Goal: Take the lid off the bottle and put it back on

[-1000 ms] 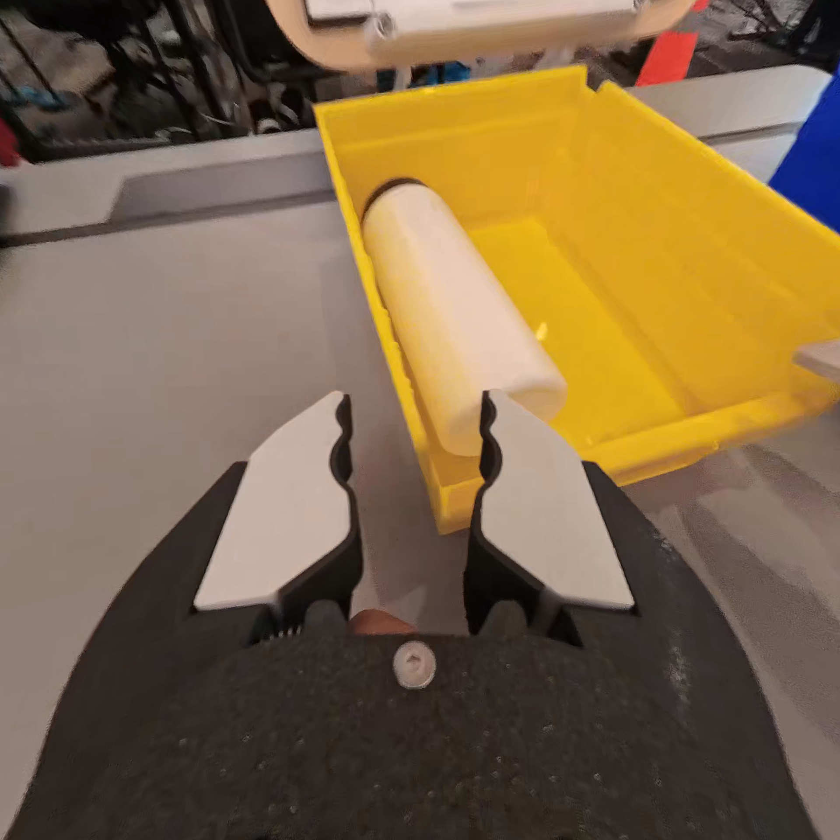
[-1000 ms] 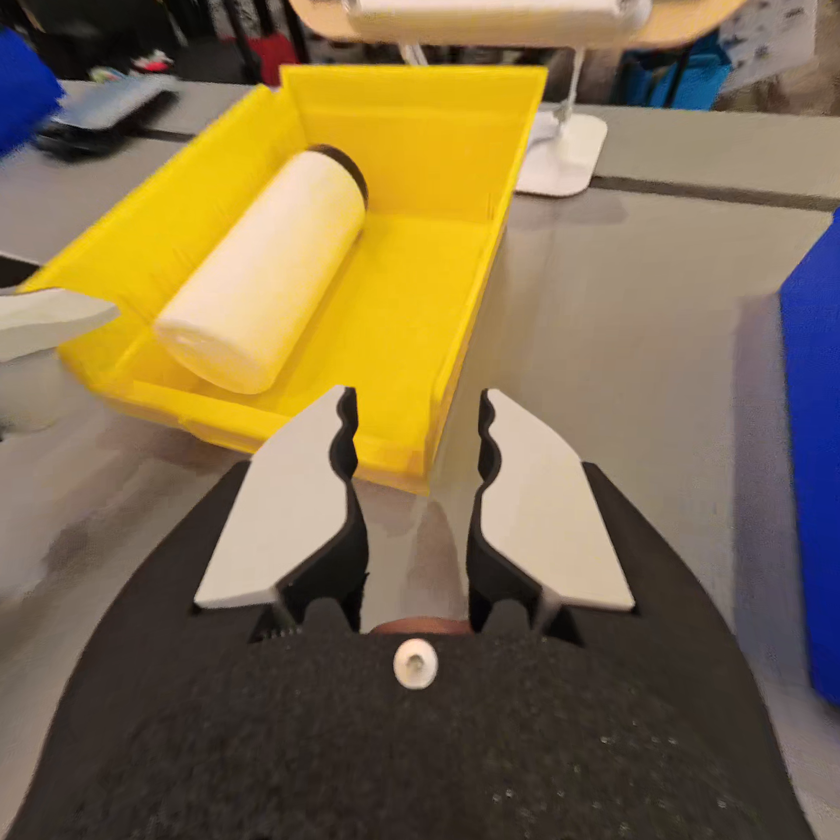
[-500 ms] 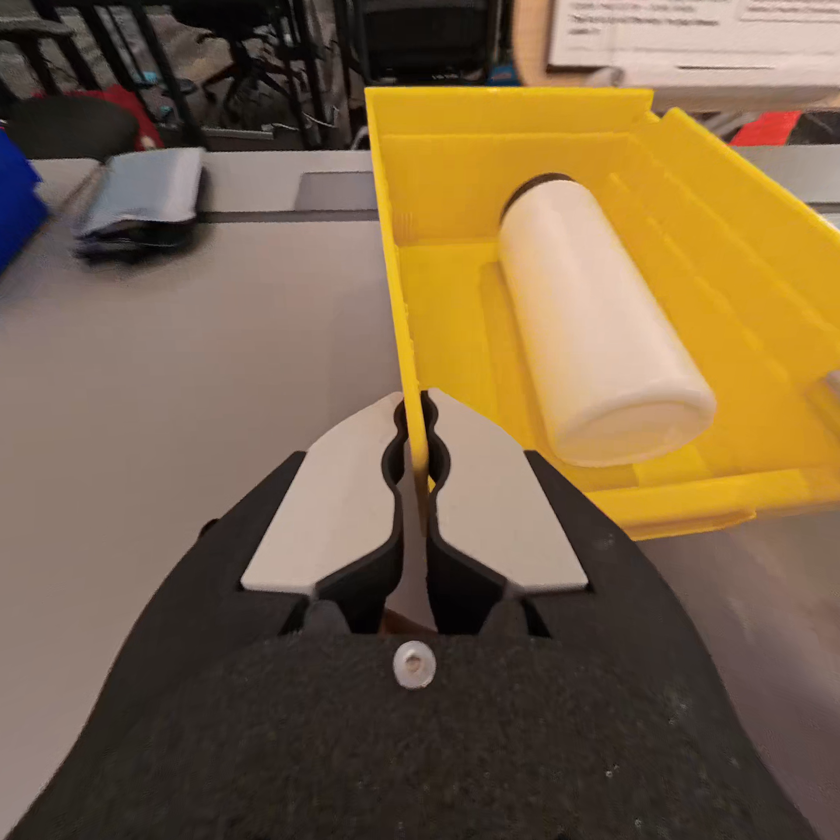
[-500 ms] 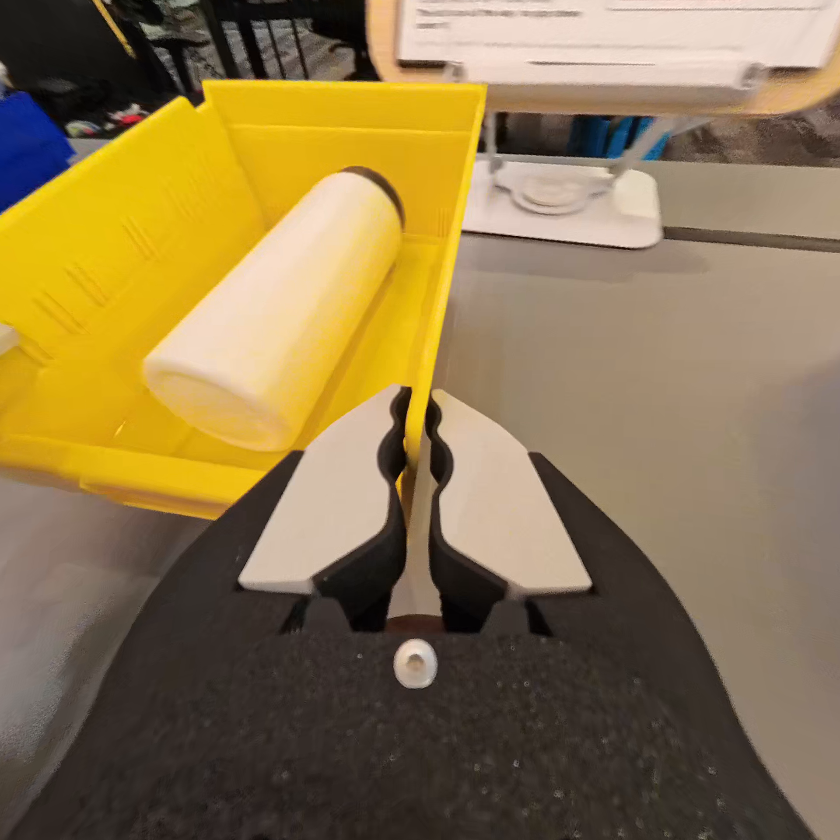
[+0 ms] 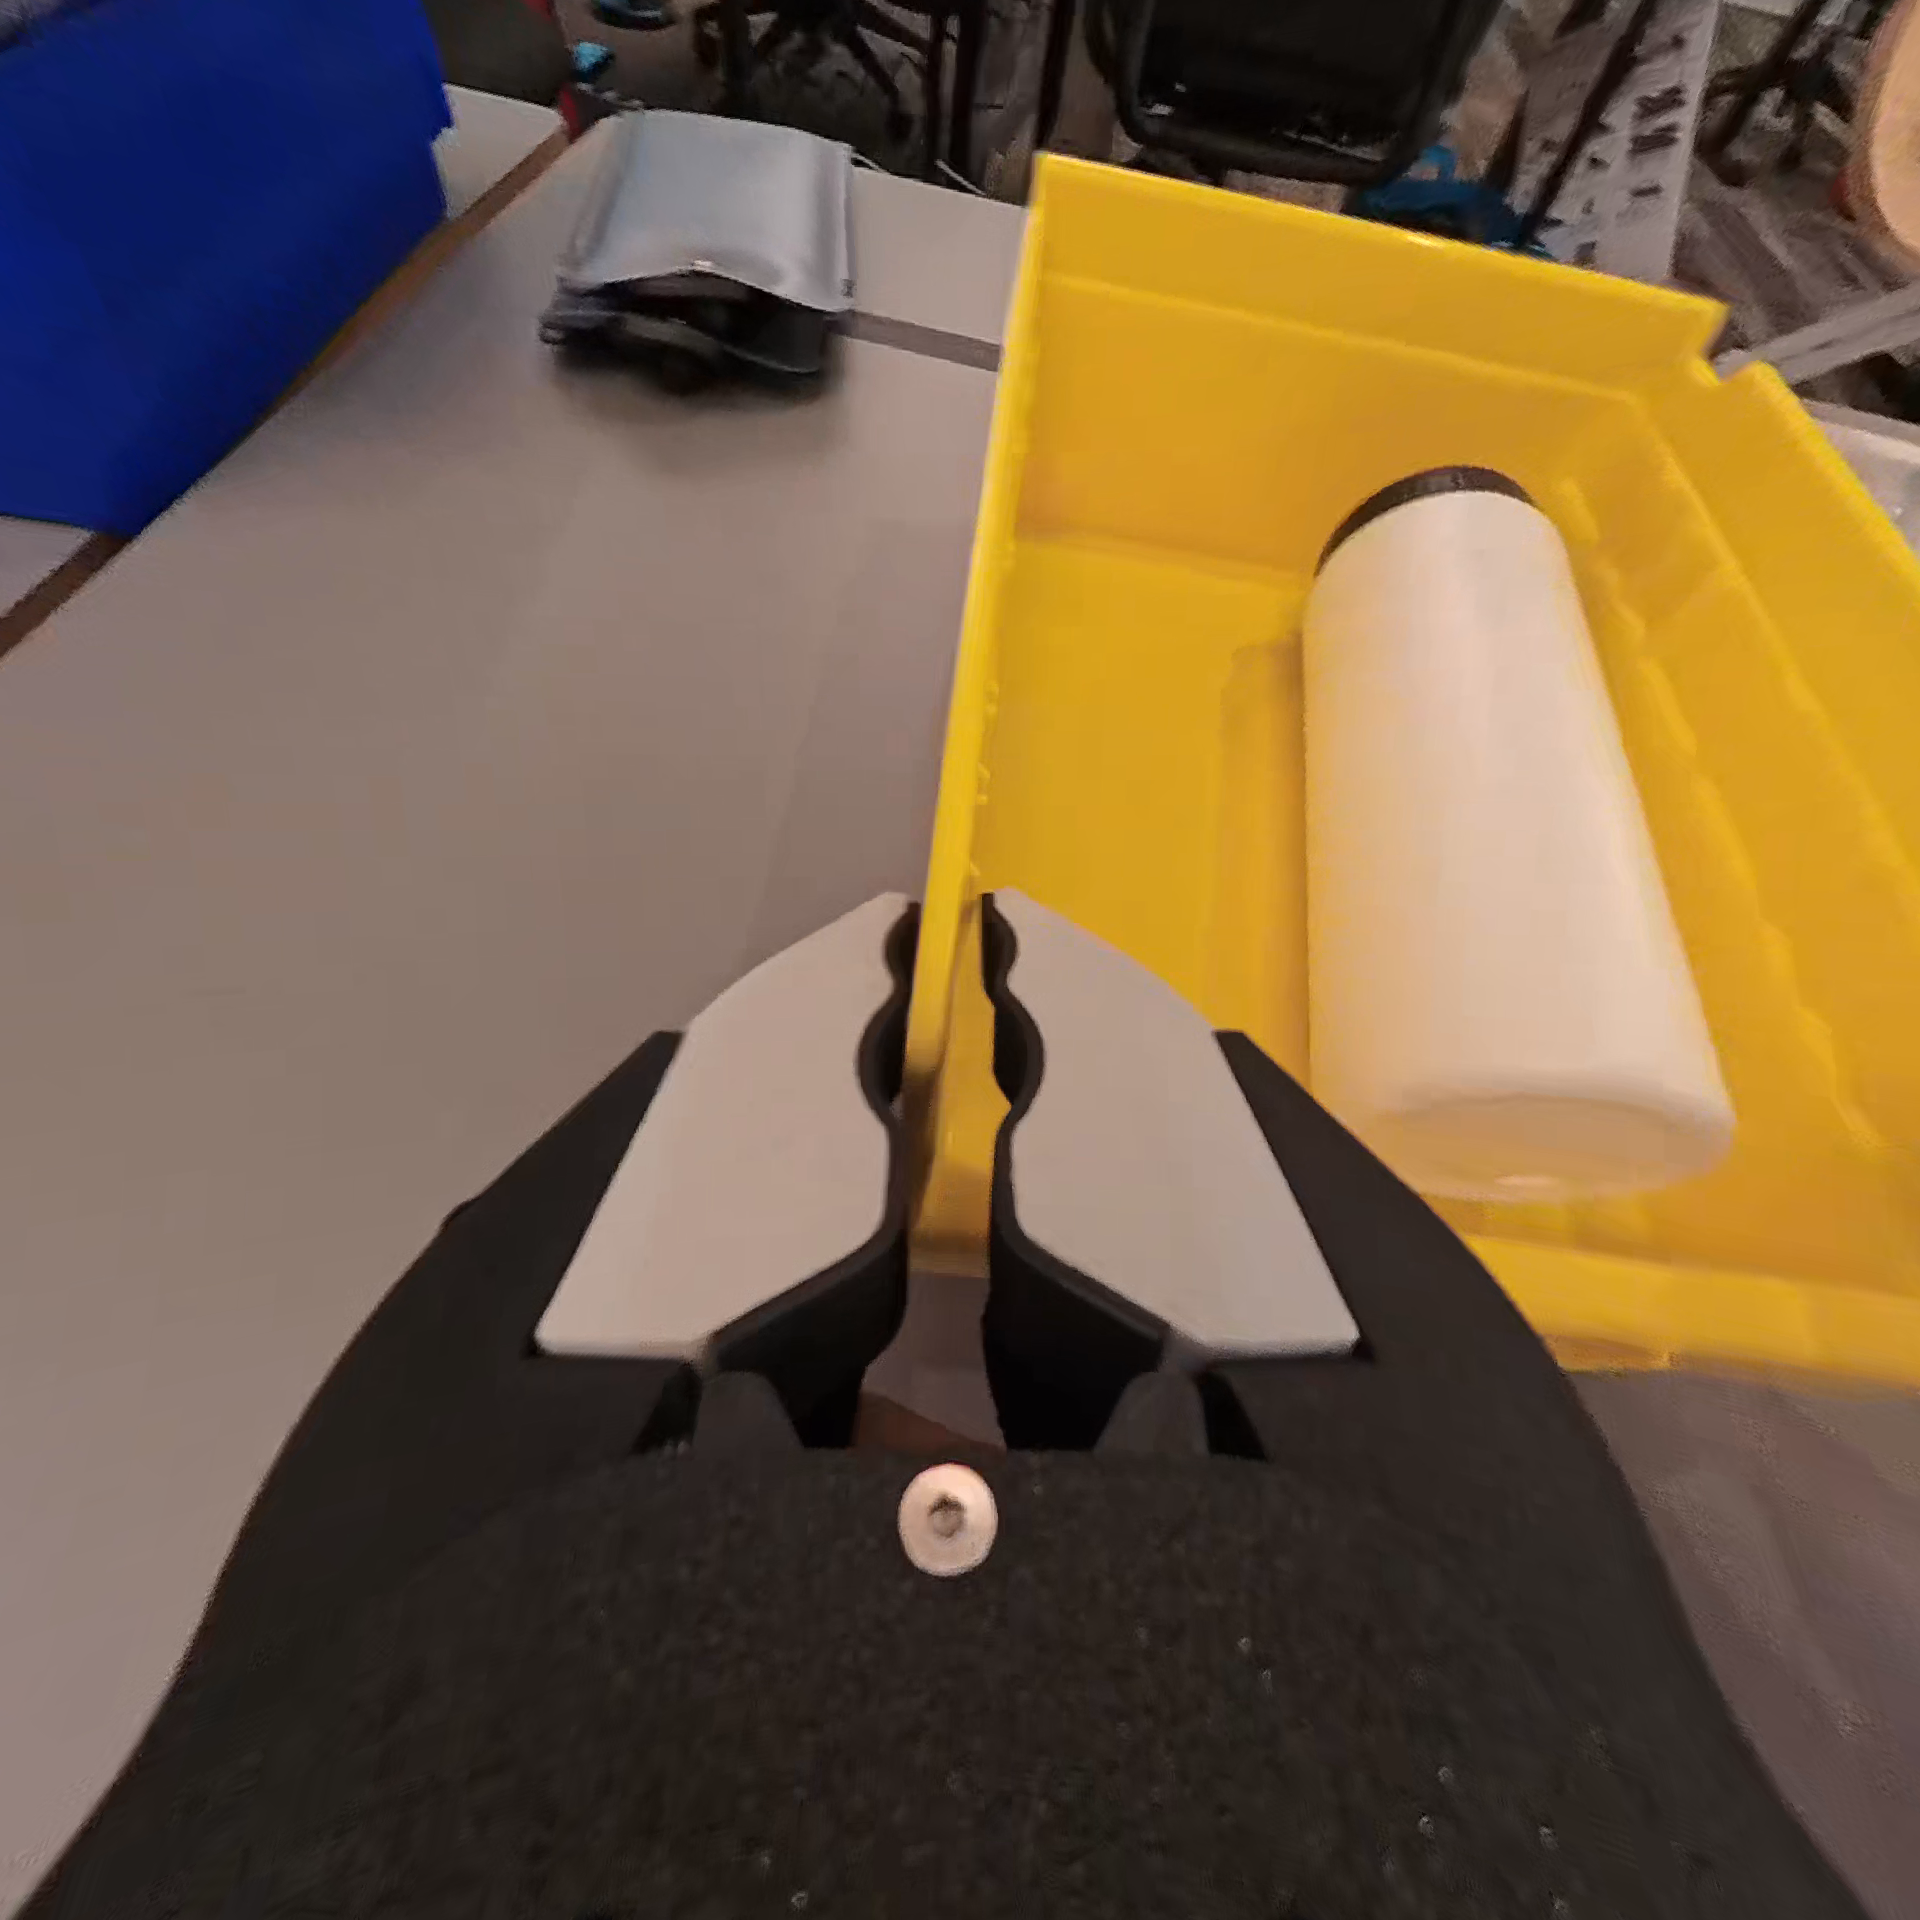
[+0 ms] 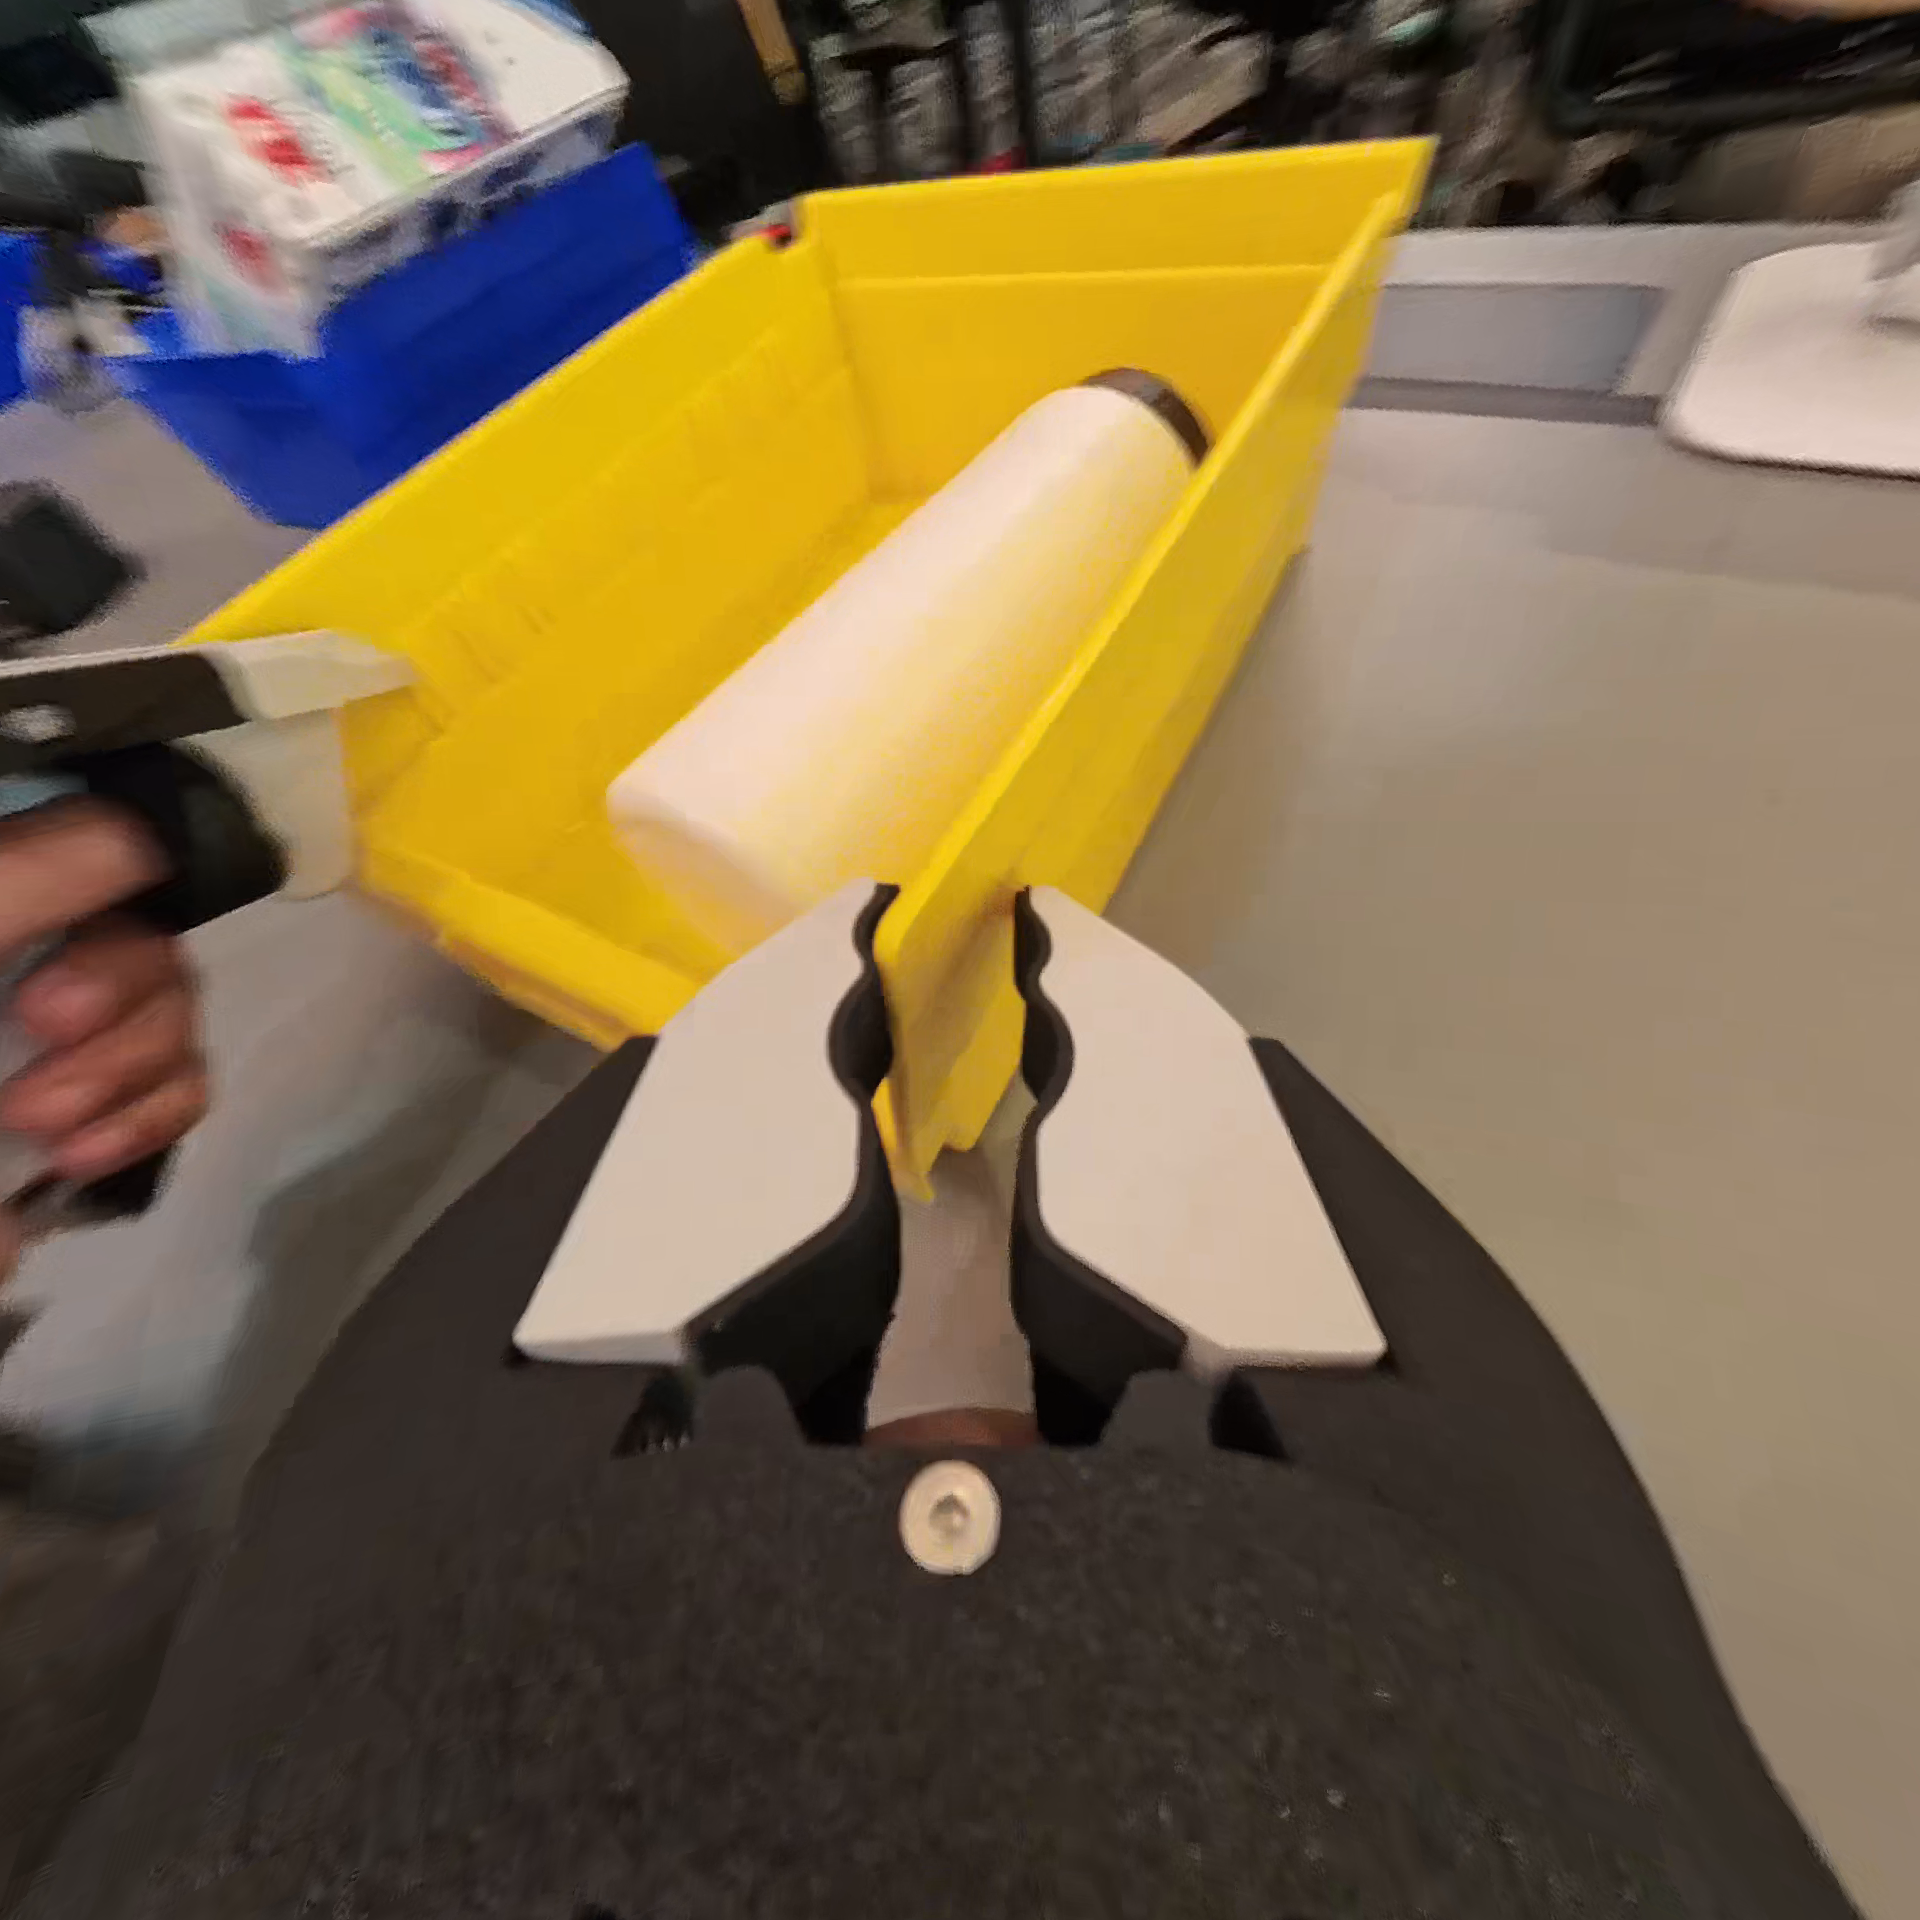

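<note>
Left wrist view: left gripper (image 5: 945,914) clamped on left side wall of yellow bin (image 5: 1247,343), fingers pinching wall's thin edge. White bottle (image 5: 1475,831) lying on its side inside bin, dark lid (image 5: 1439,488) on, pointing toward far wall. Grey table (image 5: 468,727) under bin; grey pouch (image 5: 707,260) and blue bin (image 5: 197,239) farther off.

Right wrist view: right gripper (image 6: 945,904) clamped on bin's right wall near front corner. Bottle resting against that wall.

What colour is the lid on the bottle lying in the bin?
Black lid on the white bottle; clearest in the right wrist view.
</note>
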A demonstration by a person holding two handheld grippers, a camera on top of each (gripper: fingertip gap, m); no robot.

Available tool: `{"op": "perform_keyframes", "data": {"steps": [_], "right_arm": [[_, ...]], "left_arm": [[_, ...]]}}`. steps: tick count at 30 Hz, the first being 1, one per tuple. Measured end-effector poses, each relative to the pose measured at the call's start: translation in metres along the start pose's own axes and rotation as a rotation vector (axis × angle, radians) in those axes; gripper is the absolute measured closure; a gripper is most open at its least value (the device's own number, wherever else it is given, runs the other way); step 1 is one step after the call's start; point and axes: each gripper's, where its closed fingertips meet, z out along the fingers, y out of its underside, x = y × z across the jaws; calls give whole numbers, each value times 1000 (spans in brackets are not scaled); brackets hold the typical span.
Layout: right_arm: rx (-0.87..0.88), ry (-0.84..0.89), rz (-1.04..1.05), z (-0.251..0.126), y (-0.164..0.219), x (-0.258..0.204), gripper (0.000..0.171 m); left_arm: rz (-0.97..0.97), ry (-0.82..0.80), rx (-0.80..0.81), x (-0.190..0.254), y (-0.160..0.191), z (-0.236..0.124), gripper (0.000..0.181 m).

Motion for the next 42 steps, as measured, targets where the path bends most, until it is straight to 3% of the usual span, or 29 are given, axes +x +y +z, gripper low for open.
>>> {"op": "perform_keyframes", "data": {"steps": [2, 3, 6, 9, 11, 13, 16, 20, 26, 33, 37, 42], "right_arm": [[9, -221, -8, -32, -9, -10, 146], [61, -267, -43, -53, -18, -3, 139], [209, -197, 13, -102, -60, 54, 135], [185, -178, 49, -150, -45, 120, 135], [223, -146, -173, -190, -33, 162, 130], [336, -22, -414, -235, -45, 206, 129], [465, 83, -299, -284, -58, 251, 132], [286, 402, -109, -291, -21, 329, 118], [301, 439, 8, -294, -17, 352, 116], [112, 382, 36, -289, 27, 324, 110], [107, 350, 60, -307, 41, 305, 112], [155, 359, 49, -314, 36, 302, 116]], "left_arm": [[-4, -42, 29, -2, -7, -8, 144], [-11, -63, 61, -1, -13, -16, 139], [-76, -42, 204, 28, -34, -45, 133], [-124, 149, 255, 98, -29, -61, 134], [-159, 308, 267, 148, -16, -67, 142], [-129, 416, 251, 189, -7, -66, 144], [12, 386, 194, 210, 1, -52, 137], [90, 282, 169, 194, 2, -35, 135], [188, 163, 189, 166, -3, -28, 130], [223, 199, 172, 164, 26, -77, 132], [245, 236, 148, 168, 40, -97, 132], [244, 278, 185, 181, 34, -98, 133]]}}
